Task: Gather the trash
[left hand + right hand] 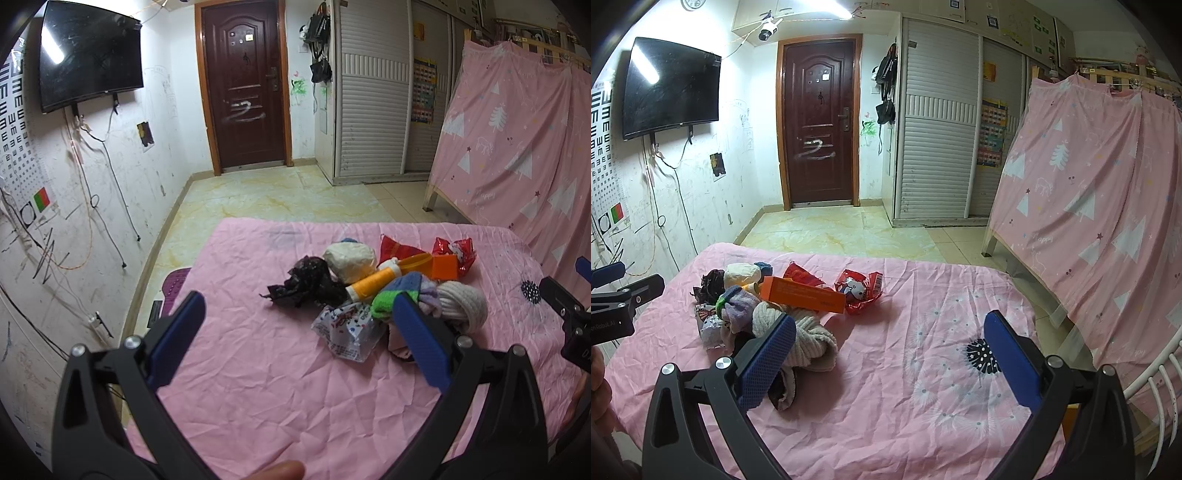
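A pile of mixed items lies on the pink sheet (258, 369): a crumpled clear wrapper (347, 330), black crumpled plastic (306, 282), a red snack wrapper (456, 249), an orange box (803, 293), an orange thread spool (373, 282), a white wad (351, 260), coloured socks (402, 293) and a cream knit roll (461, 304). My left gripper (299, 321) is open and empty, just short of the pile. My right gripper (890, 345) is open and empty, to the right of the pile; its left finger (768, 354) is next to the knit roll (809, 343).
The sheet (923, 387) covers a table. A pink curtain (1108, 192) hangs over a bed frame at the right. A tiled floor (277, 195), brown door (243, 85), white wardrobe (369, 92) and wall TV (88, 55) are beyond.
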Available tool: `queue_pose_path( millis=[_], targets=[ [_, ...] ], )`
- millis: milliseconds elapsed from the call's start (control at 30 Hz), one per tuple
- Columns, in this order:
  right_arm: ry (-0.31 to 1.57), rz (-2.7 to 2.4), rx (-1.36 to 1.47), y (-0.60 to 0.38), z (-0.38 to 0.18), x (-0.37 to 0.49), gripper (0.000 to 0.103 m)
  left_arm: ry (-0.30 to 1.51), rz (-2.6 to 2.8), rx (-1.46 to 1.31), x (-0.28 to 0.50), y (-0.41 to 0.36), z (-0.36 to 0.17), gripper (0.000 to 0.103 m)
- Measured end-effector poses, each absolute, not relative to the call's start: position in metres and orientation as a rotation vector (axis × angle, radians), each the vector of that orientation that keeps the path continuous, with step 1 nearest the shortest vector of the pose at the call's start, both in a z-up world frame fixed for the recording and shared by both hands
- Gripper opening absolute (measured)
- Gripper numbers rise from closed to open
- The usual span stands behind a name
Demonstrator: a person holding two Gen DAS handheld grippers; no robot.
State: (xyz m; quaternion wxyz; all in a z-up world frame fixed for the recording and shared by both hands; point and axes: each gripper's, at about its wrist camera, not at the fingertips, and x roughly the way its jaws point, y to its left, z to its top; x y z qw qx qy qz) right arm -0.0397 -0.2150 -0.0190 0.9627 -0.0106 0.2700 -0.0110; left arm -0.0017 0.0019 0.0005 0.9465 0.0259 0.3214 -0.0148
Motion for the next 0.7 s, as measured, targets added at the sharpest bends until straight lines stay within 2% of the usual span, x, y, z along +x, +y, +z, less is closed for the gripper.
queue_pose_path(
  millis=[700],
  targets=[
    [0.548,-0.023,-0.025,-0.2141,-0.0202,-0.0384,0.095,0.658,-0.031,0.05,-0.0004,0.0032,0.0003,0.097]
  ],
)
